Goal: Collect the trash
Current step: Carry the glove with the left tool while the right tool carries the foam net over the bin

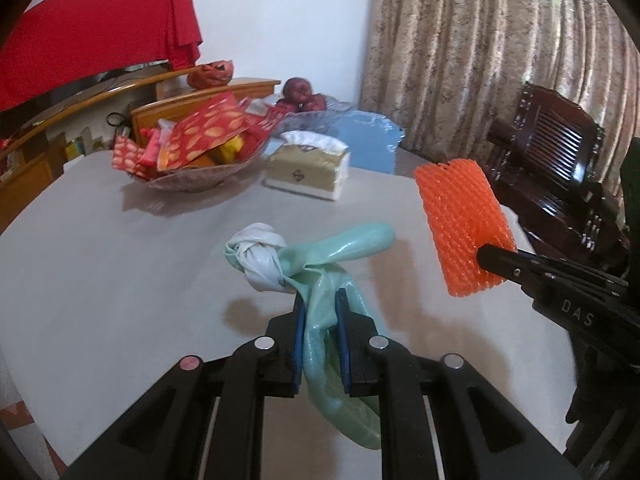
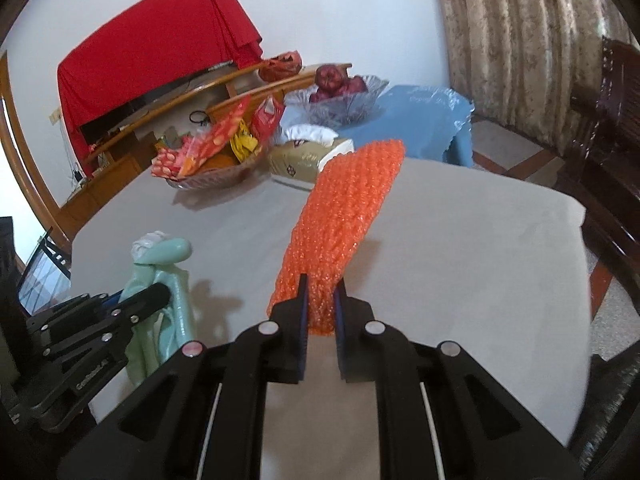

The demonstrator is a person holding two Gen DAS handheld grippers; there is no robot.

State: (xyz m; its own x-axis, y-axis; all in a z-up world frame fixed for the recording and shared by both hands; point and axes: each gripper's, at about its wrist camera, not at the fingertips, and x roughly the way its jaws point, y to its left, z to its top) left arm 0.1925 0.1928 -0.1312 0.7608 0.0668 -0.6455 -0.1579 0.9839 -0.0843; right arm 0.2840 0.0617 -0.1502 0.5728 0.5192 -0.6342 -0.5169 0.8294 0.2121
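My left gripper [image 1: 320, 300] is shut on a pale green plastic bag [image 1: 332, 256] with a white knotted bag [image 1: 260, 258] at its far end, held above the grey table [image 1: 120, 248]. My right gripper [image 2: 320, 286] is shut on an orange foam fruit net [image 2: 340, 216], held up over the table. The net also shows in the left wrist view [image 1: 464, 224] at the right, with the right gripper [image 1: 486, 254] on its near end. The green bag shows in the right wrist view [image 2: 168, 280] at the left, with the left gripper [image 2: 158, 292] on it.
A glass bowl of red and yellow snack packets [image 1: 192, 148], a tissue box [image 1: 308, 168] and a glass bowl of red fruit [image 1: 300, 98] on a blue cloth [image 1: 368, 136] stand at the far side. A dark wooden chair [image 1: 560, 168] stands right of the table, before curtains.
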